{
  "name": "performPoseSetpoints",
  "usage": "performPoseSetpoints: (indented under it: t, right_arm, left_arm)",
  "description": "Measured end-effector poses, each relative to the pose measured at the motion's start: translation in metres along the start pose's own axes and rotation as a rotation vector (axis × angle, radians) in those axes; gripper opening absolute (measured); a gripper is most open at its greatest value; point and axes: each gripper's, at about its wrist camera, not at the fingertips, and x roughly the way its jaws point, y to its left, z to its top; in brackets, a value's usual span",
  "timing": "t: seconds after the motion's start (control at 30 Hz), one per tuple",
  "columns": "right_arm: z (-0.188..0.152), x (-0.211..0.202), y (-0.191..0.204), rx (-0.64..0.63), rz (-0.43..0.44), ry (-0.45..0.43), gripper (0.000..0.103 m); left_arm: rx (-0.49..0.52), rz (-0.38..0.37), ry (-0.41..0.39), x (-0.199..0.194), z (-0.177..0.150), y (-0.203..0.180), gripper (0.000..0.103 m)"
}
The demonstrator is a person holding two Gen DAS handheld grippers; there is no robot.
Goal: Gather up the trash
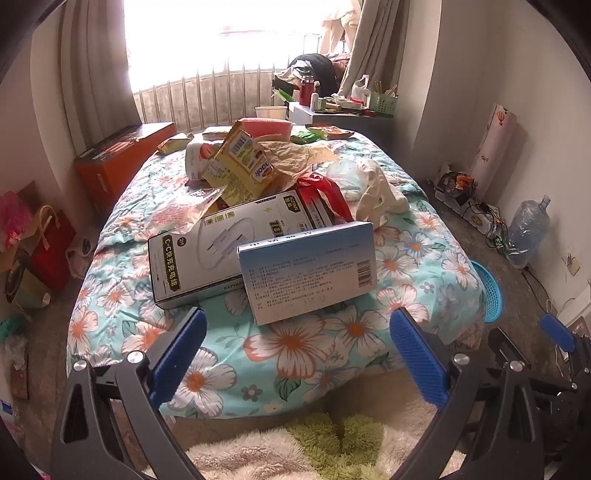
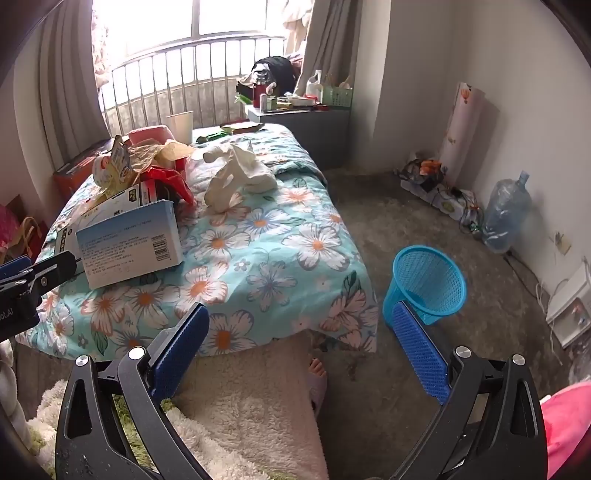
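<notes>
Nothing collected: boxes [image 1: 306, 269] and wrappers [image 1: 295, 155] remain heaped on the bed [image 1: 295, 350]. Basket [image 2: 424, 284] at three o'clock looks empty. Left gripper [image 1: 295, 350] and right gripper [image 2: 306, 347] both spread wide, empty.

A floral quilt [image 2: 258, 236] covered the bed. At the far end, a cluttered grey bedside cabinet [image 2: 314, 125] stood by the railed window [image 2: 192, 26]. On the right, a large water bottle [image 2: 506, 214] rested against the wall, near tangled cables [image 2: 465, 210]. An orange box [image 1: 122, 158] sat left.
</notes>
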Motion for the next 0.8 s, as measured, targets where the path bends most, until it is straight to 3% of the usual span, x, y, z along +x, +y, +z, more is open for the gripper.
performPoseSetpoints:
  t: [0.8]
  right_arm:
    - [-0.0031,0.0008,-0.0011,-0.003,-0.002,-0.007,0.095]
  left_arm:
    - [0.005,0.03,0.022,0.0036,-0.0039,0.002,0.097]
